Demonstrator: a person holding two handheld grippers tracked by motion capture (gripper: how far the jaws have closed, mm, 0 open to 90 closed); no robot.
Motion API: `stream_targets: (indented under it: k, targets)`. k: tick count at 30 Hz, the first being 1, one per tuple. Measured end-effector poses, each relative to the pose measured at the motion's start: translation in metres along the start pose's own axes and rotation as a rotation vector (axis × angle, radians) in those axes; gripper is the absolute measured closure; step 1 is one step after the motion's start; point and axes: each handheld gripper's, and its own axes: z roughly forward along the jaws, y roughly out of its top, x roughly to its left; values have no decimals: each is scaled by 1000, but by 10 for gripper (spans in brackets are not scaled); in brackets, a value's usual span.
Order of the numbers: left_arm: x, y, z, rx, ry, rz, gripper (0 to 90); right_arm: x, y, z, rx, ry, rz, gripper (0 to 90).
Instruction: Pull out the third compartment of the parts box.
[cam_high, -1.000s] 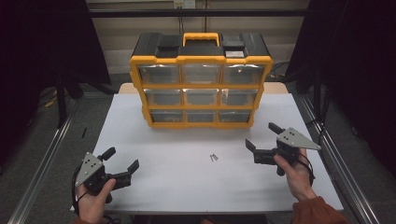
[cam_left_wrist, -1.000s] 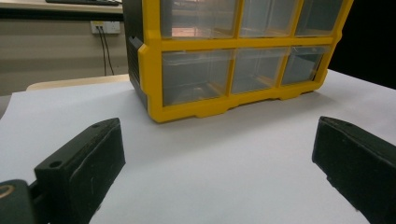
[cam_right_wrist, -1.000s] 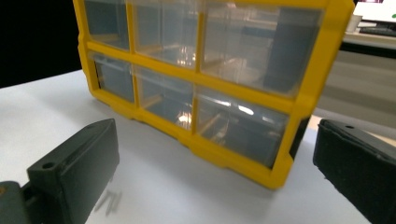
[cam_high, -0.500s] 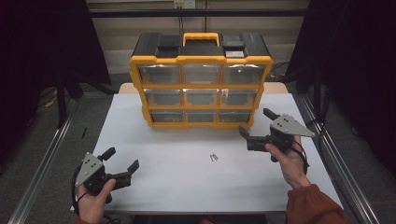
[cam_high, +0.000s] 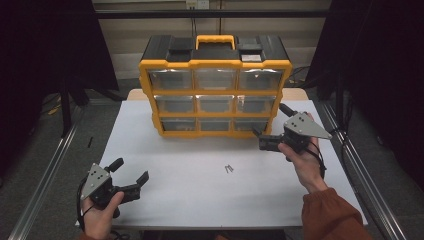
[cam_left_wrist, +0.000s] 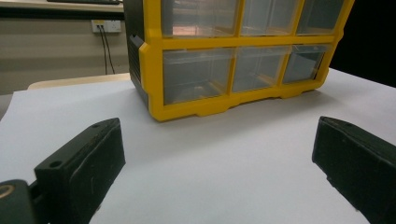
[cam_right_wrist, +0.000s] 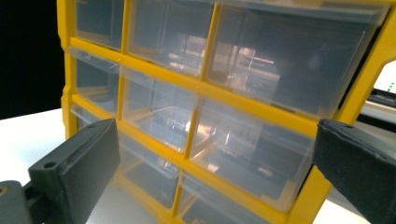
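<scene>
Standing on the white table (cam_high: 200, 190): yellow drawer cabinet (cam_high: 215, 92).

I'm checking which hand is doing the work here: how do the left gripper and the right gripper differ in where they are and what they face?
The right gripper is raised at the organizer's lower right corner; the left gripper sits low near the table's front left edge, far from it. The right gripper view has the clear drawers close up; the left gripper view has them across bare table. Both are open and hold nothing.
</scene>
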Motion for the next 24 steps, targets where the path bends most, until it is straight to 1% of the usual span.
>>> stream_targets:
  k: [1, 3, 4, 8, 11, 12, 13, 14, 15, 16, 18, 19, 20, 21, 22, 23, 24]
  targets:
    - [0, 0, 0, 0, -1, 0, 24, 0, 3, 3, -13, -12, -15, 0]
    - [0, 0, 0, -1, -1, 0, 24, 0, 4, 4, -18, -17, -19, 2]
    - [0, 0, 0, -1, -2, -2, 24, -1, 8, 6, -32, -28, -34, 4]
    - [1, 0, 0, 1, -1, 4, 24, -2, 13, 10, -45, -43, -52, 4]
    - [1, 0, 0, 1, -1, 2, 24, -3, 19, 13, -59, -64, -74, 4]
    - [1, 0, 0, 1, -2, 1, 24, -4, 22, 15, -60, -83, -104, 3]
    - [1, 0, 0, 1, -2, 1, 24, -4, 22, 15, -60, -83, -104, 3]
    - [1, 0, 0, 1, -3, 2, 24, -4, 22, 15, -58, -92, -124, 3]
    - [1, 0, 0, 0, -2, 2, 24, -3, 25, 18, -47, -127, -193, 3]
    - [1, 0, 0, 0, -2, 2, 24, -3, 25, 18, -47, -127, -193, 3]
    - [1, 0, 0, 0, -3, 0, 24, -2, 26, 20, -42, -133, -227, 2]
    - [1, 0, 0, 0, -2, 0, 24, 0, 28, 22, -28, -152, -286, 2]
    - [1, 0, 0, 0, -2, 0, 24, 1, 29, 23, -26, -162, -311, 2]
    - [1, 0, 0, -3, -2, -5, 24, 1, 29, 23, -26, -162, -311, 2]
    - [1, 0, 0, -3, -1, -3, 24, 2, 30, 23, -24, -172, -341, 2]
    - [1, 0, 0, -2, -2, -3, 24, 3, 31, 24, -25, -187, -376, 2]
    - [1, 0, 0, -2, -2, -4, 25, 6, 34, 25, -21, -211, -449, 4]
